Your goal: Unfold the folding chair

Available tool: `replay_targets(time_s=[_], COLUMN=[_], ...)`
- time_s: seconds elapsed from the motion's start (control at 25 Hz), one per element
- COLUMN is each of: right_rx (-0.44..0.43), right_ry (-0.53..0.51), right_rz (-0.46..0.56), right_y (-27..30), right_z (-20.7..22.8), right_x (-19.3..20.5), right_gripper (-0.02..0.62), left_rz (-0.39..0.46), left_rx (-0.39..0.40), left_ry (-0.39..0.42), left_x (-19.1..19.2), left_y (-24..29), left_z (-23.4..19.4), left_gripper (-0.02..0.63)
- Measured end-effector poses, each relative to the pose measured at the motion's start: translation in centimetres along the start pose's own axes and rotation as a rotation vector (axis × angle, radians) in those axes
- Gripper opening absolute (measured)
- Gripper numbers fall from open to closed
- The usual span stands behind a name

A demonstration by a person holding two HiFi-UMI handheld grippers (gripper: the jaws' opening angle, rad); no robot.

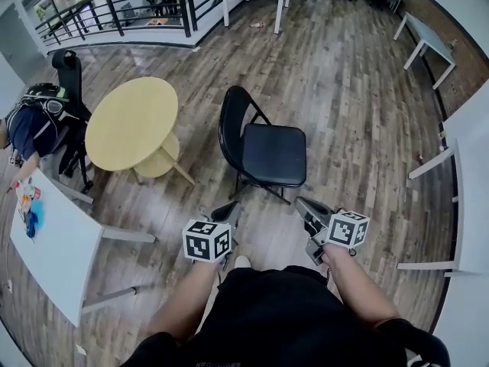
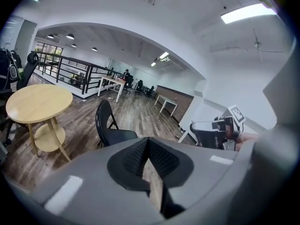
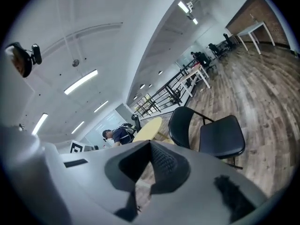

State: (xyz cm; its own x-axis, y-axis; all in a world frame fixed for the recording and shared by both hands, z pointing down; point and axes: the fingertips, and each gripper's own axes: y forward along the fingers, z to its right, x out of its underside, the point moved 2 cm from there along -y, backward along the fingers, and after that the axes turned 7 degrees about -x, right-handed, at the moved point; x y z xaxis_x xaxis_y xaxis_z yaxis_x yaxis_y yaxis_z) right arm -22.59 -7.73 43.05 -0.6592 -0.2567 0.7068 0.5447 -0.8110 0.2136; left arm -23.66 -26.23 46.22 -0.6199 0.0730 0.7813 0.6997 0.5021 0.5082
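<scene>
The black metal folding chair (image 1: 263,153) is opened out. Nearer, the grey left gripper (image 1: 228,213) and grey right gripper (image 1: 303,204) are pressed together, empty.

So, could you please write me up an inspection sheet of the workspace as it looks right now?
Surface: wood plank floor.
Job's things: folding chair stands unfolded, seat down, beside the round table.
Clutter: small coloured items on the white table at left.
Grippers: left tongs and right tongs are both shut and empty, held short of the chair.
Cables: nothing seen.
Surroundings: a seated person at left, a black railing beyond, more white tables at right.
</scene>
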Motion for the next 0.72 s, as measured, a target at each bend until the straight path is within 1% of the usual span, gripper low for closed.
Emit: replay_targets(time_s=[0.08, 0.24, 0.32, 0.4, 0.52, 0.72], right_rx=[0.01, 0.053, 0.057, 0.057, 0.056, 0.027], right_ry=[-0.06, -0.274, -0.333, -0.358, -0.358, -0.37], right_rz=[-0.017, -0.097, -0.114, -0.112, -0.096, -0.084], right_y=[-1.1, -4.2, -5.8, -7.0, -8.6, -10.3], right_z=[-0.3, -1.3, -1.6, -1.6, -1.6, -1.6], right_x=[-0.2, -0.2, -0.1, -0.3, -0.4, -0.6], right_gripper=[0.005, 0.005, 0.005, 0.005, 0.005, 0.005], left_rz=[0.014, 0.044, 0.056, 0.051, 0.03, 0.044], left_rx=[-0.014, -0.049, -0.067, -0.076, -0.083, -0.11], left_ry=[-0.005, 0.004, 0.01, 0.012, 0.022, 0.027], left_x=[-0.1, -0.4, -0.2, 0.3, 1.3, 1.5], left_y=[-0.4, -0.7, -0.7, -0.8, -1.4, -2.4], left_z=[1.0, 3.4, 4.6, 5.7, 7.4, 9.4], left_gripper=[0.008, 0.008, 0.008, 0.008, 0.008, 0.008])
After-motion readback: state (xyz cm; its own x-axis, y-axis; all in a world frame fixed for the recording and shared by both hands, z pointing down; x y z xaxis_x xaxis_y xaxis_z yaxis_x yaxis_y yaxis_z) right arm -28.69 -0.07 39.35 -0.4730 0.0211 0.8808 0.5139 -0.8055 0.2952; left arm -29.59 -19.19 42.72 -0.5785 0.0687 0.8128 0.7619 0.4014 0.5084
